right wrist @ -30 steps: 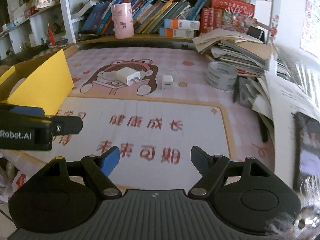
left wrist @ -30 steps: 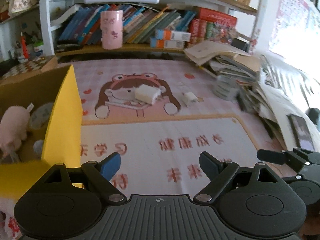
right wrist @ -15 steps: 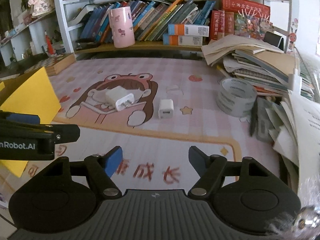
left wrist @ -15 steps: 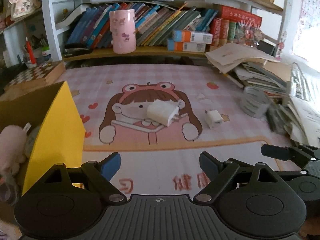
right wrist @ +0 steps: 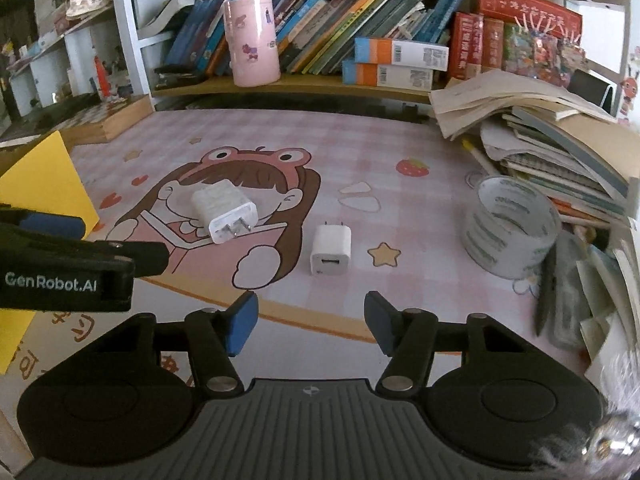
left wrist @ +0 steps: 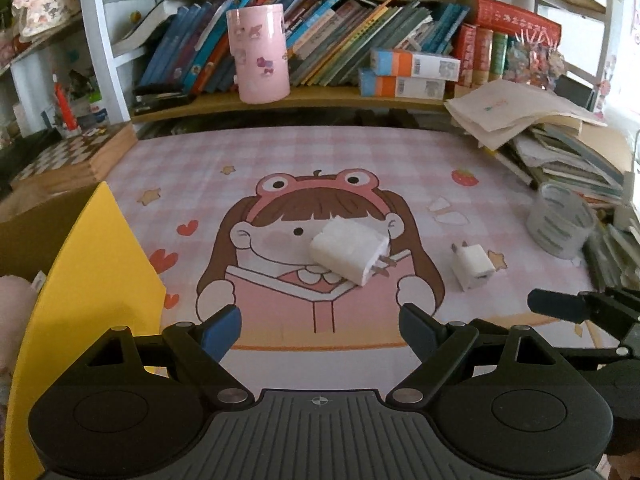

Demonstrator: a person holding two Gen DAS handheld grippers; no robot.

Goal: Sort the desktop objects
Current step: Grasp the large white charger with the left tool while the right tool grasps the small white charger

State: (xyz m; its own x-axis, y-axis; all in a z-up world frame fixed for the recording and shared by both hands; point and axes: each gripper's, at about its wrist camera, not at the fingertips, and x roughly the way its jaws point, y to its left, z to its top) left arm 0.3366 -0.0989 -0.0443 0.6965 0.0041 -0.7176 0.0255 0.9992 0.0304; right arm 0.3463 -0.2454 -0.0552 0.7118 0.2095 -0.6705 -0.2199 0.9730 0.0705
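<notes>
A pink plush toy (left wrist: 12, 304) already sits in the yellow-flapped cardboard box (left wrist: 92, 280) (the sorting looks partly done). 2 white chargers, the large charger (left wrist: 350, 251) and small charger (right wrist: 331, 250), lie loose on the cartoon desk mat (right wrist: 420, 208). The left gripper (left wrist: 320, 330) and right gripper (right wrist: 311, 322) both gape wide, empty.

White lettering "GenRobot.AI" stands on the black side of the left gripper (right wrist: 66, 268), seen at the left edge of the right wrist view. Red Chinese characters are printed on the desk mat (right wrist: 400, 152) near its lower left edge, partly hidden and not legible. A barcode marks the orange-and-blue box (right wrist: 400, 54) on the shelf; its digits are too small to read.
</notes>
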